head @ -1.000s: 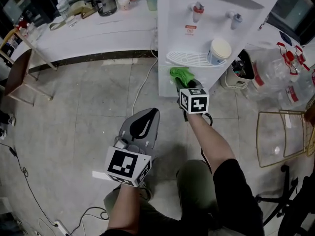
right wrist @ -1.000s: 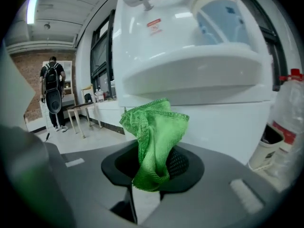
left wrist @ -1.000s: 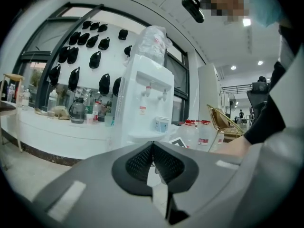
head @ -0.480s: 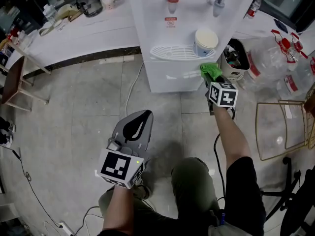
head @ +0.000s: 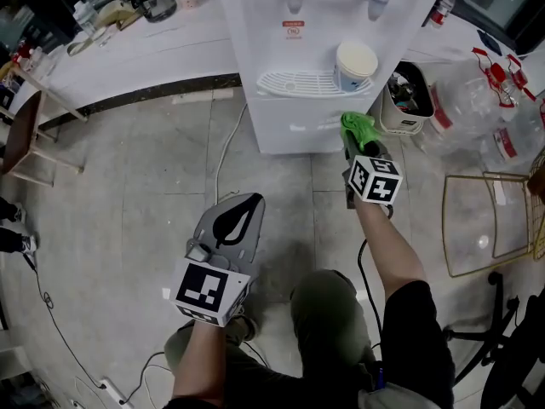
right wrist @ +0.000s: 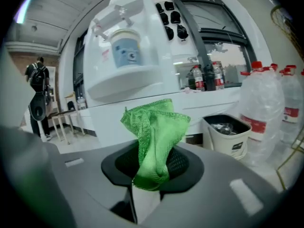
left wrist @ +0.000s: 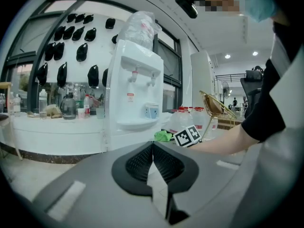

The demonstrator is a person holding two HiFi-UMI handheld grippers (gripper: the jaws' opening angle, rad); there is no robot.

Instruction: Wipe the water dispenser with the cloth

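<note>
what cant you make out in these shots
- Top of the water dispenser: cut off by the head view's upper edge.
- Print on the red label: too small, head view.
- Whether the green cloth touches the dispenser: its own folds hide the contact, both views.
- Contents of the bin: blurred, right gripper view.
</note>
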